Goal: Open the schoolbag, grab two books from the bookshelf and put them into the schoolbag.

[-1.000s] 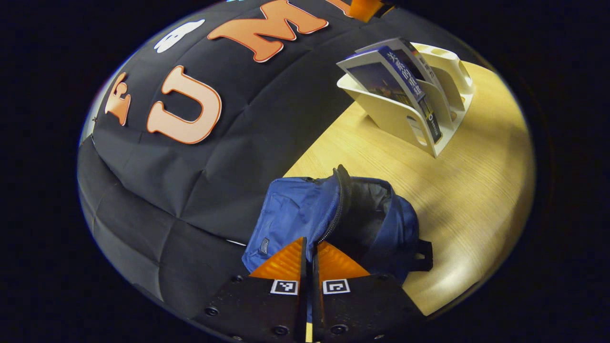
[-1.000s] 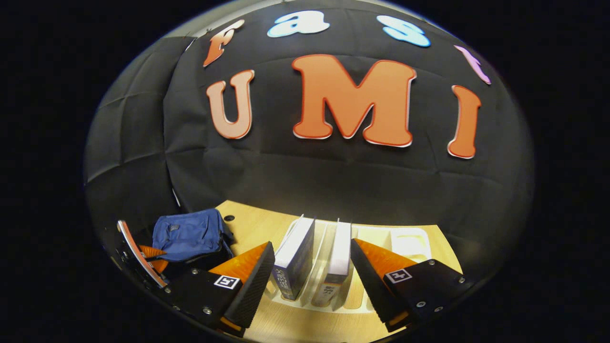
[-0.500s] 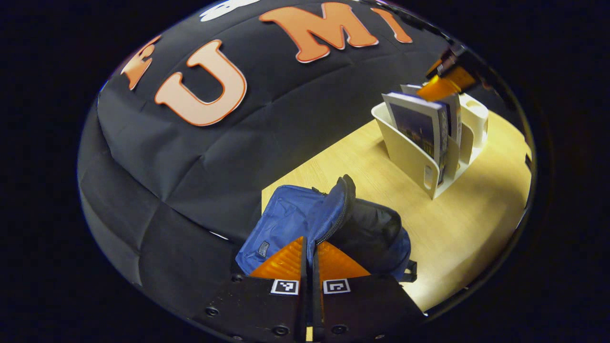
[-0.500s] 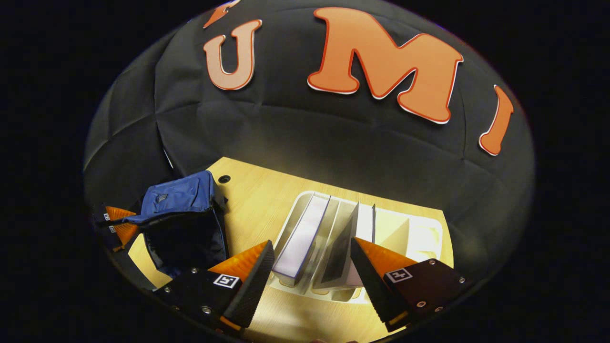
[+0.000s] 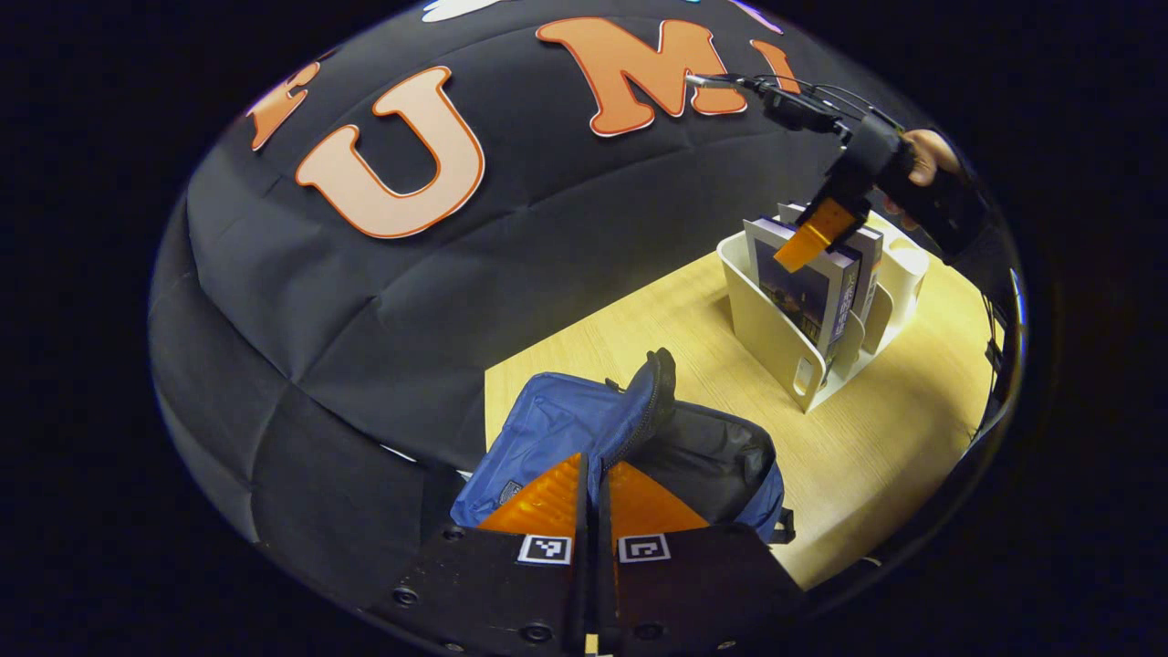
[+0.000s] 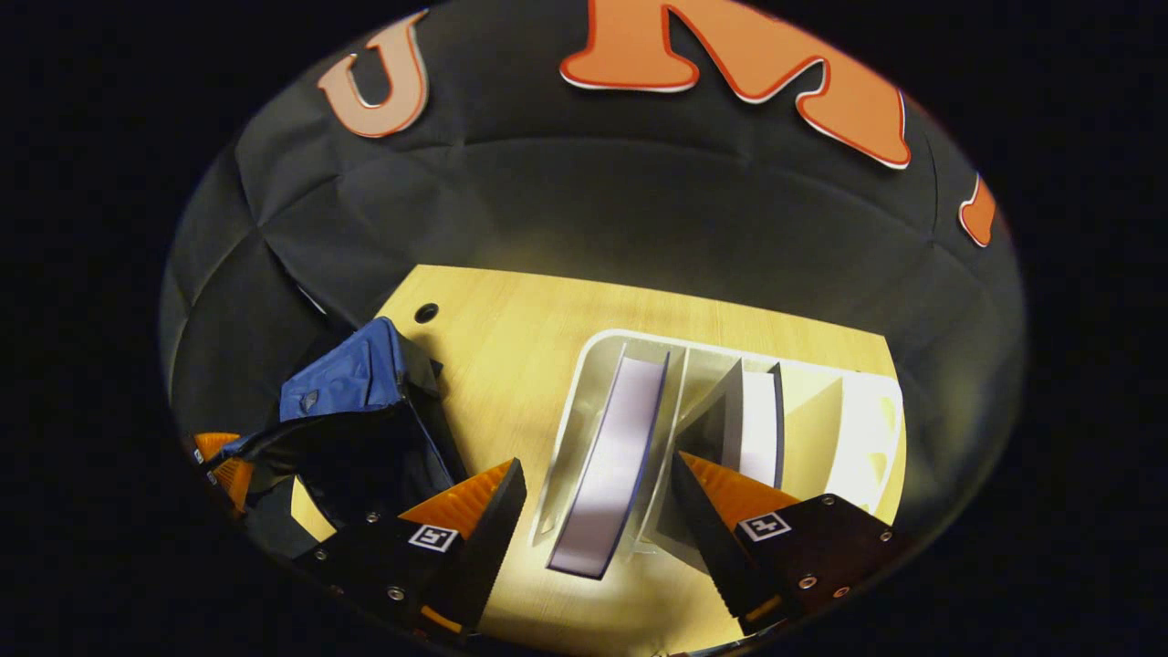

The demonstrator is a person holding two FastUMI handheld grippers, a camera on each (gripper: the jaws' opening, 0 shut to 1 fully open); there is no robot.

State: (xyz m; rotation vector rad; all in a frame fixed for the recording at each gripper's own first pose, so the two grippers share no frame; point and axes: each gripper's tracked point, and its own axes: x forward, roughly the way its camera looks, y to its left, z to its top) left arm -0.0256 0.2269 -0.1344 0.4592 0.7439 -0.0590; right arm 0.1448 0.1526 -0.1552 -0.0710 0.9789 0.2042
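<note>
Pale wooden tabletop (image 5: 876,456) runs up to the black cloth wall, and on it I see the blue fabric schoolbag (image 5: 584,429) at six o'clock in the left gripper view, its zipped flap pulled up so the dark lining gapes. My left gripper (image 5: 591,488) has its fingers pressed together on the flap's zipper edge, holding it. At two o'clock stands the white plastic bookshelf (image 5: 776,328) with upright dividers, two books in its slots: a dark-blue-covered book (image 5: 808,292) nearest me and a second book (image 5: 871,251) just behind it. Compared with half a second ago, the right gripper (image 5: 808,242) has come down over the shelf, and the hand (image 5: 922,160) holding it now shows at the rim at two o'clock. In the right gripper view the right gripper (image 6: 598,497) stands wide open, and since a second ago its camera has tipped from facing the wall to looking down into the bookshelf (image 6: 593,365); the dark-blue-covered book (image 6: 616,465) lies between the fingers, touched by neither, while the second book (image 6: 753,424) sits at three o'clock beside the far finger. The schoolbag (image 6: 351,401) is at nine o'clock, with the left gripper (image 6: 219,461) at its edge, partly cut off. I cannot make out the book spines.
</note>
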